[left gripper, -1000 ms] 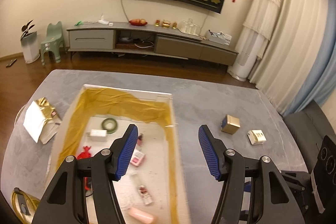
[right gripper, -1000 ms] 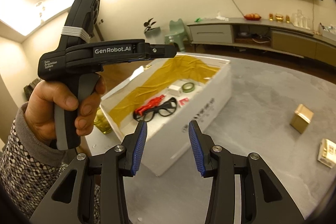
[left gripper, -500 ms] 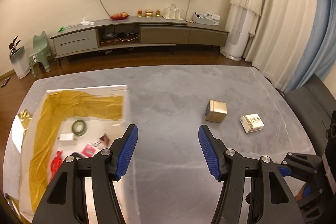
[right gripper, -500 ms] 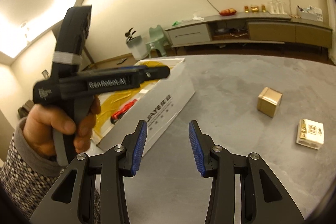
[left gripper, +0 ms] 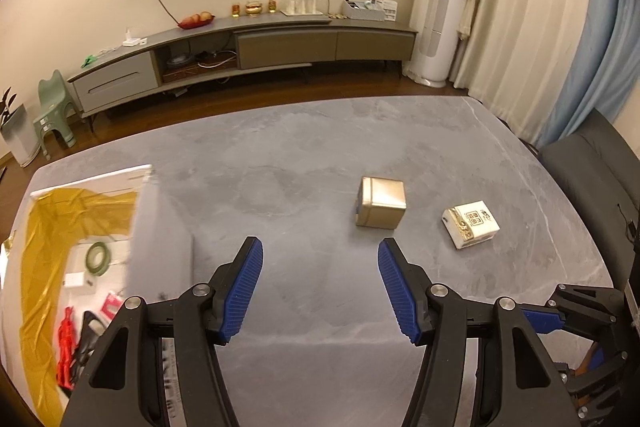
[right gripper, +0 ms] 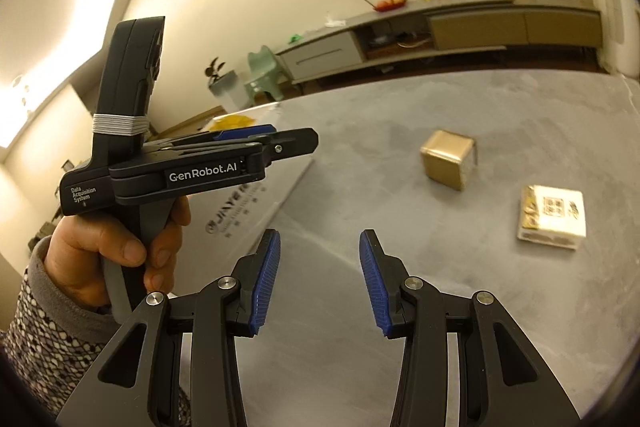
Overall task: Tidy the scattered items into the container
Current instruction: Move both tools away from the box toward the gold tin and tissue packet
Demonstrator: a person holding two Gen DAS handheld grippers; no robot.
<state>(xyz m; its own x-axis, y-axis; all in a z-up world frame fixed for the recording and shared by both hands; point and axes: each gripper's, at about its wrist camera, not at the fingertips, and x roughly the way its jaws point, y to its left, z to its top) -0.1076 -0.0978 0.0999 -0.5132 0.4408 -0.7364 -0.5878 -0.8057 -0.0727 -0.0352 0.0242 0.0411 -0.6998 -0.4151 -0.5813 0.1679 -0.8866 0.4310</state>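
Left gripper [left gripper: 320,285] and right gripper [right gripper: 319,279] hover, jaws apart, empty.

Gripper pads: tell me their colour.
Blue, ribbed pads on black arms; clearest in the left wrist view.

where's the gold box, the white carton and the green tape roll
gold box [left gripper: 385,194]: left wrist view, on its shiny top face.
white carton [left gripper: 473,221]: left wrist view, on its printed top face.
green tape roll [left gripper: 97,256]: left wrist view, on its ring, inside the container.
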